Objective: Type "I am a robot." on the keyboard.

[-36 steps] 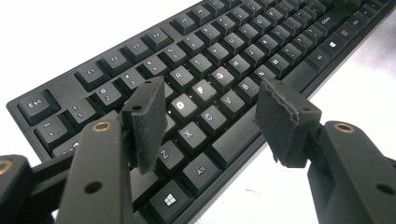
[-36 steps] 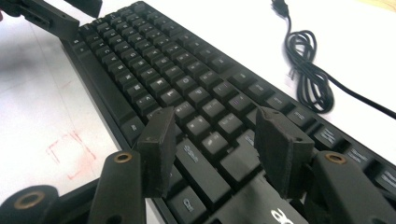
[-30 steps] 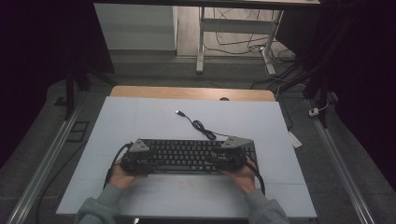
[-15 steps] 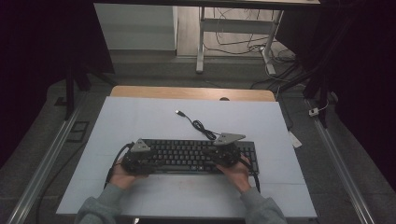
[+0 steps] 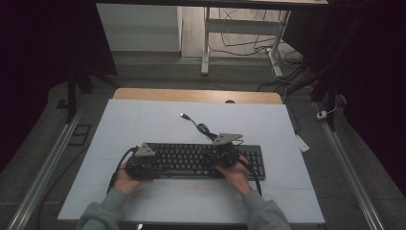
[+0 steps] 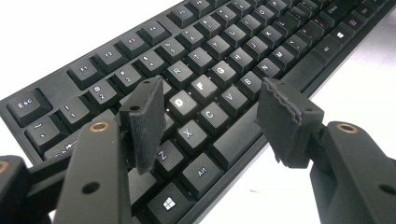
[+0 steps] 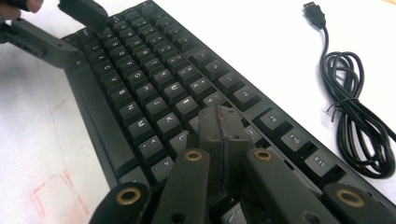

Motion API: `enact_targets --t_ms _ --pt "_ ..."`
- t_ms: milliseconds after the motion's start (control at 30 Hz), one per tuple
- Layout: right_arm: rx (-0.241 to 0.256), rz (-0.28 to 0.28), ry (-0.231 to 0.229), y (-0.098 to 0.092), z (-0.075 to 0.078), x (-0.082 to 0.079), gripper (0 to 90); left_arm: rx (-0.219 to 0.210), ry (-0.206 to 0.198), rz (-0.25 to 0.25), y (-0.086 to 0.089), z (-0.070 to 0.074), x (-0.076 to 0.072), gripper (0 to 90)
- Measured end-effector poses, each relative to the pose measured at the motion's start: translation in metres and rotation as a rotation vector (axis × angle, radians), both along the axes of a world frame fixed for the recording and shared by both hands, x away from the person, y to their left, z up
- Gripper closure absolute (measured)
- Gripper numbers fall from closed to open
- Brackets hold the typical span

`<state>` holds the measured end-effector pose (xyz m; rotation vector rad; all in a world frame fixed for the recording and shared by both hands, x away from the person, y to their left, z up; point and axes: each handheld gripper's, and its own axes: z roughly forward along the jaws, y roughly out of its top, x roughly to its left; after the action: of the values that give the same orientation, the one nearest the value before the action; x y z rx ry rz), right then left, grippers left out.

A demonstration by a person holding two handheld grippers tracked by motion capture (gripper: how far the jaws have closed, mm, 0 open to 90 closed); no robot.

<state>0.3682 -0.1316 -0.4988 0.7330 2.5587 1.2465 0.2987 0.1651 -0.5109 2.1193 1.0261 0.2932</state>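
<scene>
A black keyboard (image 5: 196, 160) lies across the near half of the white table (image 5: 143, 120). My left gripper (image 5: 140, 163) hovers over its left end, open, with its pads (image 6: 144, 121) spread above the keys around X, C and D (image 6: 180, 100). My right gripper (image 5: 225, 153) sits over the keyboard's right-middle part, its jaws shut together with nothing between them, tips (image 7: 219, 128) down on the keys near L and O. The keyboard's black cable (image 5: 203, 128) is coiled behind it, with the USB plug (image 5: 183, 115) loose on the table.
The coiled cable (image 7: 355, 135) lies just to the right of the keyboard (image 7: 154, 93) in the right gripper view. A wooden edge (image 5: 196, 95) borders the table's far side. Faint red marks (image 7: 56, 186) show on the table in front of the keyboard.
The right gripper has shifted left along the keyboard, from its right end toward the middle. The left gripper has stayed at the left end.
</scene>
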Motion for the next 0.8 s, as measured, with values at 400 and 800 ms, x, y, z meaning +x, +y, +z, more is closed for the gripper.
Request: enact_targets --t_ms 400,800 --pt "-0.034 0.031 0.039 0.023 -0.011 0.007 89.4 0.014 0.001 0.001 -0.001 -0.001 -0.001 40.7" --pt "-0.057 0.019 0.039 0.032 -0.015 0.011 89.5 0.014 0.0 0.004 0.0 -0.002 -0.003 40.6"
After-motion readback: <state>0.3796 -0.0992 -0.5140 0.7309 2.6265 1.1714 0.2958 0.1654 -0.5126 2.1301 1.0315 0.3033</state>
